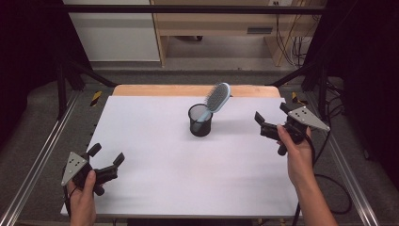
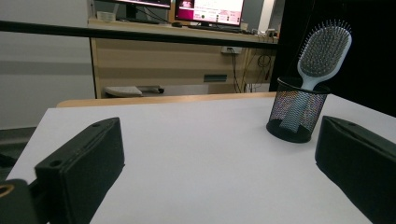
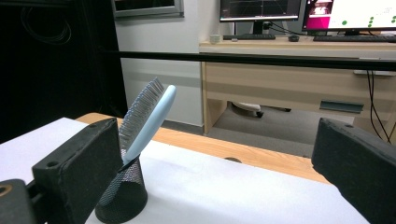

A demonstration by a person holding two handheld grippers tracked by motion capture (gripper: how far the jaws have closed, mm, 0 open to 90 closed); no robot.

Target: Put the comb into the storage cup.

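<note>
Hairbrush (image 1: 218, 97) stood handle-down in the mesh cup (image 1: 200, 121) mid-worktop (image 1: 155, 165), head leaning up and toward the right side. Right tongs (image 1: 269, 119) were nearer, level with the cup, jaws spread, empty. Left tongs (image 1: 107, 156) sat near-left, well apart, also spread. Nothing stood in the way.

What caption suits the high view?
Hairbrush stands in a mesh cup; both hand-held grippers open, apart from it.

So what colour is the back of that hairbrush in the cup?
Pale blue. The hairbrush shows its back best in the right gripper view, leaning in the black mesh cup.
</note>
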